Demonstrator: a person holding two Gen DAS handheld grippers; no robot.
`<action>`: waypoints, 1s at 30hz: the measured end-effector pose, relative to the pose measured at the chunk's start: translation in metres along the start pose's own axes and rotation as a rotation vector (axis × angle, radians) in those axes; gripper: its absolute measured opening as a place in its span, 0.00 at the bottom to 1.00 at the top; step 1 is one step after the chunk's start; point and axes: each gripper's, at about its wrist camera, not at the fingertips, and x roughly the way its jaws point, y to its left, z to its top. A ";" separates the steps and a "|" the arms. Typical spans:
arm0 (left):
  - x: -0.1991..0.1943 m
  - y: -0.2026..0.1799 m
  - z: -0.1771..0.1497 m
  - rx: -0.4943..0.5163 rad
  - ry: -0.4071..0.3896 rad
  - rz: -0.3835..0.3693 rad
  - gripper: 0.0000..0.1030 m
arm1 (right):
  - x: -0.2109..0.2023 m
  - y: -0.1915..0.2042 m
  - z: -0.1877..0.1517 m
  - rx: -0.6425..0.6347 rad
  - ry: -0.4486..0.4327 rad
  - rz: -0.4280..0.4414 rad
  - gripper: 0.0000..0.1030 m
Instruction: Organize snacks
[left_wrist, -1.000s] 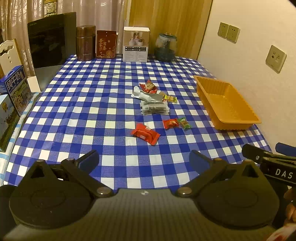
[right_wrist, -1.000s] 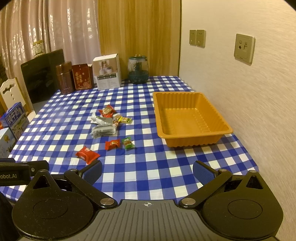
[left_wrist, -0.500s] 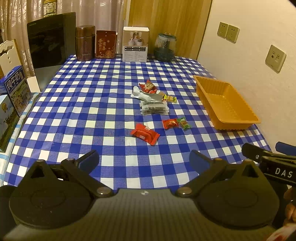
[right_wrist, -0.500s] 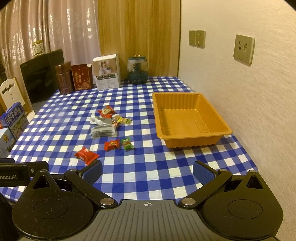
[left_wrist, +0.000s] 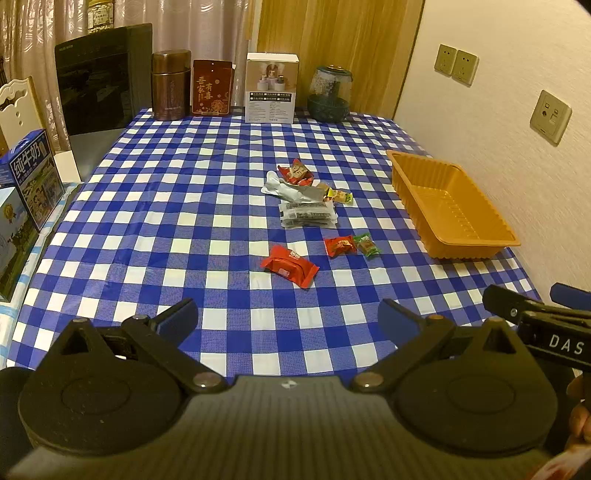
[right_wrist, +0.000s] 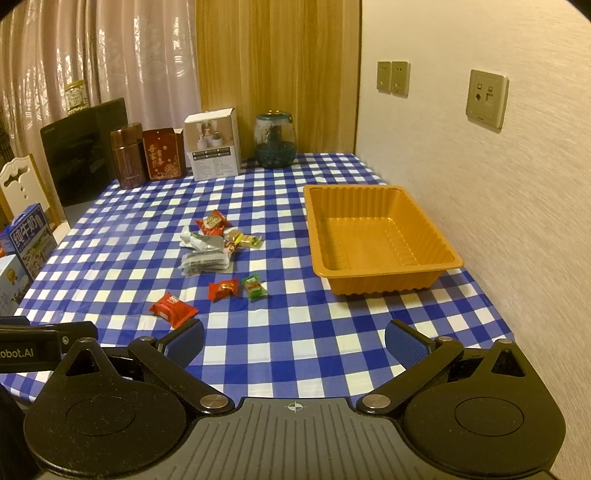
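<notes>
snacks sit loose in the middle of the checked tablecloth (right_wrist: 295, 332), none in the orange tray (right_wrist: 384, 267) yet, so by my read the task hasn't started. tray sits by the wall on the right side, hollow and bare, which makes it the likely drop target. nearest piece is the red packet (left_wrist: 290, 266), lying flat ahead of the left gripper (left_wrist: 288, 319); small red candy (left_wrist: 340, 246) and green candy (left_wrist: 366, 244) lie side by side just beyond it, then a pile: clear dark-filled pack (left_wrist: 308, 214), silver wrapper (left_wrist: 291, 190), red pouch (left_wrist: 296, 171), yellow candies (left_wrist: 338, 195). left gripper released, jaws wide, holding nothing, hovering at the near table edge. right gripper (right_wrist: 293, 345) likewise spread and empty (closer to the tray, so probably suited to drop-offs). boxes and jars at the far edge look like clutter, not targets.
</notes>
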 end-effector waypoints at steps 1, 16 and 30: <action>0.000 0.000 0.000 0.001 -0.001 -0.001 1.00 | 0.000 0.000 0.000 -0.001 0.000 0.000 1.00; 0.000 -0.001 0.000 0.000 -0.001 -0.002 1.00 | 0.000 -0.001 0.000 0.002 0.000 -0.001 1.00; 0.000 -0.001 0.000 -0.002 0.000 -0.003 1.00 | -0.001 -0.002 0.000 0.003 -0.001 -0.003 1.00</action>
